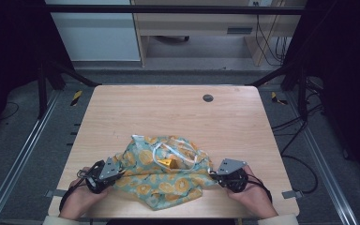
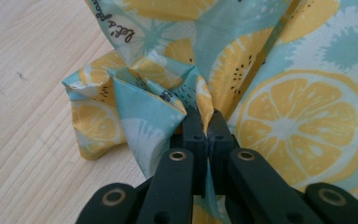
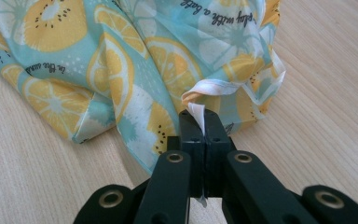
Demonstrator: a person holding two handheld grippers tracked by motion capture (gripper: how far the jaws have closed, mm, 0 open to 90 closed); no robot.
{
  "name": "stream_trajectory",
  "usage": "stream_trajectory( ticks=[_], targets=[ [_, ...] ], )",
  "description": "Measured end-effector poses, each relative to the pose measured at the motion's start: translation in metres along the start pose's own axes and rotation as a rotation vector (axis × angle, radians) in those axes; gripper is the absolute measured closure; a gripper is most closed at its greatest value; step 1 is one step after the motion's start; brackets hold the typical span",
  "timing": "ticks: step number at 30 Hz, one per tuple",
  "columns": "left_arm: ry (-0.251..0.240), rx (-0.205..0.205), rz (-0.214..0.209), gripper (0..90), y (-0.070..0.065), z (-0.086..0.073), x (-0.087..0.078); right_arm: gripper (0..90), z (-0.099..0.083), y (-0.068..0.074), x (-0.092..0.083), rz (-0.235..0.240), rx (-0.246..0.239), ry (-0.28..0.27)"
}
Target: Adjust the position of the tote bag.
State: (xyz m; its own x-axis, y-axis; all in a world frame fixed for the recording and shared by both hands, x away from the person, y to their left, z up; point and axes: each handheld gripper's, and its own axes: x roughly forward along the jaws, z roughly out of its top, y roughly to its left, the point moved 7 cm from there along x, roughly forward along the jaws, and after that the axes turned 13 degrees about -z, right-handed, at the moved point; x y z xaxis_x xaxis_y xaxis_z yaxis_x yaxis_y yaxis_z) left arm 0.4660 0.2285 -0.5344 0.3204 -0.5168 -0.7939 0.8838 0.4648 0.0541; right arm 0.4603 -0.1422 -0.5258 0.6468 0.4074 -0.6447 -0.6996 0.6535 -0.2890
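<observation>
Both hands sit by the table's near edge, and the left gripper [image 1: 114, 169] is pinched tight on the left side of a lemon-print cloth bag [image 1: 161, 176], likely so that side can be pulled out flat. Crumpled near the middle of the near edge, the bag on the wooden table [image 1: 168, 112] has its mouth gaping a little, with white handles [image 1: 168, 149] and a small yellow thing [image 1: 168, 162] showing inside. At the bag's right side the right gripper [image 1: 214, 173] is clamped tight on a white strip of its hem [image 3: 200, 116].
</observation>
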Motion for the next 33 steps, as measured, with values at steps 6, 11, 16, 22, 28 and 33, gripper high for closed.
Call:
stream_trajectory(
  ticks=[6,11,16,22,28,33],
  targets=[
    [0.014,0.005,0.005,89.9,0.000,0.000,0.003,89.9,-0.002,-0.001,0.003,-0.003,0.002,0.010],
    [0.020,0.003,0.018,89.9,0.003,0.000,0.005,89.9,-0.002,-0.002,0.006,-0.012,-0.001,0.023],
    [0.031,-0.003,0.031,89.8,0.006,0.002,0.008,89.8,-0.001,-0.006,0.010,-0.031,0.020,0.034],
    [0.024,-0.027,0.043,89.1,0.011,0.004,0.012,89.5,-0.001,-0.006,0.012,-0.028,0.022,0.032],
    [0.005,-0.014,0.052,83.5,0.014,0.007,0.005,72.6,-0.002,-0.009,0.008,-0.043,0.054,0.029],
    [-0.063,-0.022,0.076,62.8,0.009,0.014,-0.004,46.5,0.001,-0.017,-0.006,-0.075,0.130,-0.002]
  ],
)
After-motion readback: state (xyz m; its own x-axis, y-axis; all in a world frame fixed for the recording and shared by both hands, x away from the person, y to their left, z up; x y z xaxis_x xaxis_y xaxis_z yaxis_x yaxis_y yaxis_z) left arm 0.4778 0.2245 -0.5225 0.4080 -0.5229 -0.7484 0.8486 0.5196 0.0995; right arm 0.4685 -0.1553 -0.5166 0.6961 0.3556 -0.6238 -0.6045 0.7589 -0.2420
